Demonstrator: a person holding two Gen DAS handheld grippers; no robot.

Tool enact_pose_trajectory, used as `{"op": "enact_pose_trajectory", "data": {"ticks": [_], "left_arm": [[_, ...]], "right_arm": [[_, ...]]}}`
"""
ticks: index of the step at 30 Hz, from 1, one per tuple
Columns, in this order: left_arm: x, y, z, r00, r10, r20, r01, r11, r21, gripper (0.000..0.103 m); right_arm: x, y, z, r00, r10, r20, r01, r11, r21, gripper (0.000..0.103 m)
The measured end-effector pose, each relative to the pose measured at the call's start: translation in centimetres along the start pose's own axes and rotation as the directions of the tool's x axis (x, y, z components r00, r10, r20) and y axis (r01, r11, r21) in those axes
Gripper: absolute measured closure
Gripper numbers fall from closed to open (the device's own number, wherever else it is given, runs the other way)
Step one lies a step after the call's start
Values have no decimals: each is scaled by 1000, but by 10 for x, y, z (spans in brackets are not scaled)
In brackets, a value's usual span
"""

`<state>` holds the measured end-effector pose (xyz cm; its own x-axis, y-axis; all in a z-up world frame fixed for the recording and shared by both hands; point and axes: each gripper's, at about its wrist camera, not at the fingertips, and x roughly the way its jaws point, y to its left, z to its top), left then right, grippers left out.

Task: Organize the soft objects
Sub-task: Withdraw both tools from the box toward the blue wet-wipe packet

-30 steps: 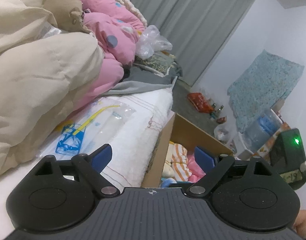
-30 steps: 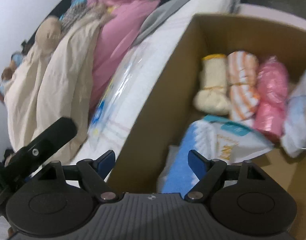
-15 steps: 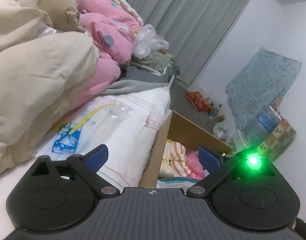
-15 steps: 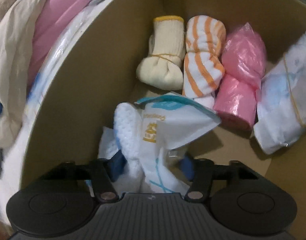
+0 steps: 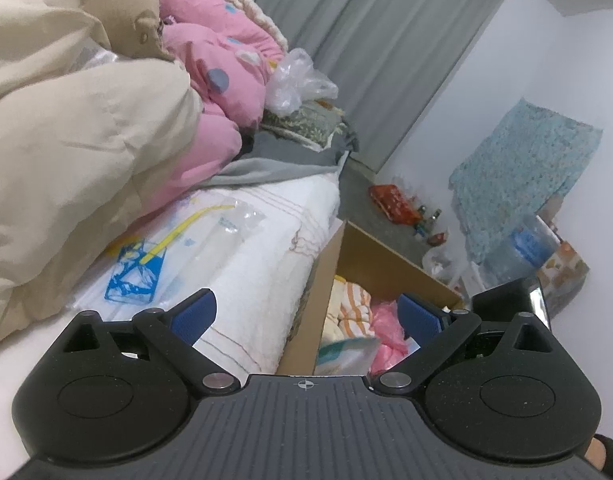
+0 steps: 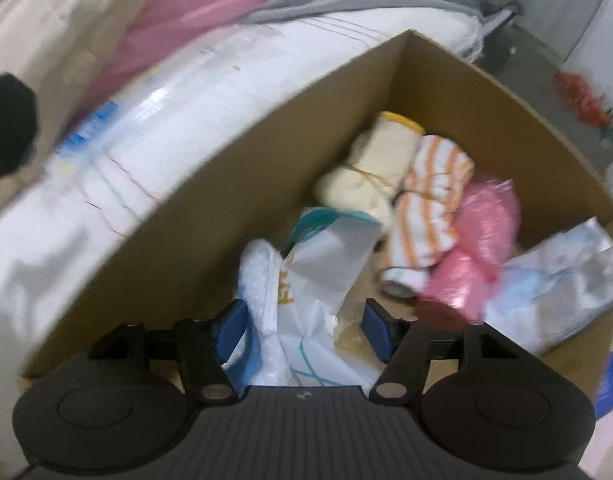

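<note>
The right gripper (image 6: 302,330) points steeply down into the open brown cardboard box (image 6: 466,80). A white plastic pack with teal and orange print (image 6: 306,280) lies between its blue pads (image 6: 232,330). The jaws have just been opening; the left pad lies against the pack, the right pad stands clear, so the pack is judged released.

Just beyond the fingertips, four items lie side by side along the far wall: a cream cloth roll with a yellow rim (image 6: 370,168), an orange-and-white striped towel roll (image 6: 430,208), a pink plastic-wrapped bundle (image 6: 478,240) and, farthest right, a clear bag of pale blue-and-white contents (image 6: 554,276). The box therefore already holds five soft items.

The left gripper (image 5: 306,316) hangs spread wide and empty over the edge of the white towel-covered bed (image 5: 258,272).

Ahead and left of it, a flat clear plastic bag with blue and yellow print (image 5: 166,252) lies on the bed, not yet boxed; this is judged the remaining item. Farther off are a beige duvet (image 5: 74,132), pink bedding (image 5: 222,80) and a crumpled clear bag (image 5: 294,80).

Beyond the box are grey floor, grey curtains (image 5: 366,32) and white walls.
</note>
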<state>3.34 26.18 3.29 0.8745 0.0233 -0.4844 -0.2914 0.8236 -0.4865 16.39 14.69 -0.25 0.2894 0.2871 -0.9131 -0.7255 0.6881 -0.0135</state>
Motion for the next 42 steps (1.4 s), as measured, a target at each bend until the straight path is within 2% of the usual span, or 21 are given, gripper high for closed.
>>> {"op": "enact_pose_trajectory", "data": {"ticks": [3, 6, 9, 11, 12, 13, 18, 22, 25, 27, 31, 35, 39, 42], "left_arm": [[-3, 0, 0, 1000, -1, 14, 1, 1000, 3, 5], [-4, 1, 1, 1000, -5, 15, 5, 1000, -2, 5], [-3, 1, 1, 1000, -5, 15, 6, 1000, -3, 5], [-4, 1, 0, 1000, -6, 13, 6, 1000, -4, 5], [-3, 0, 0, 1000, -8, 12, 8, 1000, -4, 5], [-4, 0, -1, 1000, -8, 12, 8, 1000, -2, 5], [-6, -4, -2, 1000, -3, 19, 3, 1000, 13, 4], [-9, -8, -3, 1000, -8, 24, 7, 1000, 18, 4], [-13, -14, -4, 999, -16, 28, 15, 999, 33, 4], [-15, -18, -4, 999, -23, 30, 22, 999, 45, 4], [-25, -31, -7, 998, -44, 35, 42, 996, 77, 3], [-35, -45, -12, 996, -82, 25, 78, 990, 119, 2], [-40, -62, -21, 991, -134, -21, 136, 977, 166, 1], [-40, -78, -31, 981, -181, -72, 192, 960, 203, 1]], "right_arm": [[-8, -13, 0, 995, 103, 7, -103, 988, 114, 38], [-15, -30, -4, 974, 224, 44, -228, 943, 242, 38], [-10, -52, -13, 925, 368, 95, -374, 841, 391, 36], [-9, -65, -24, 866, 467, 176, -490, 729, 477, 33], [-8, -71, -28, 852, 482, 204, -513, 693, 507, 33], [-7, -77, -29, 848, 479, 226, -521, 678, 518, 33], [-3, -94, -34, 855, 443, 269, -513, 652, 558, 32], [-7, -107, -41, 854, 412, 318, -520, 659, 543, 28], [-16, -115, -46, 825, 417, 382, -564, 643, 518, 24], [-28, -120, -51, 798, 423, 429, -599, 633, 490, 22], [-51, -126, -61, 755, 428, 497, -646, 618, 448, 22], [-79, -134, -82, 702, 439, 560, -692, 604, 395, 22], [-112, -145, -122, 677, 411, 610, -698, 621, 356, 22], [-137, -157, -156, 682, 360, 637, -674, 647, 356, 21]]}}
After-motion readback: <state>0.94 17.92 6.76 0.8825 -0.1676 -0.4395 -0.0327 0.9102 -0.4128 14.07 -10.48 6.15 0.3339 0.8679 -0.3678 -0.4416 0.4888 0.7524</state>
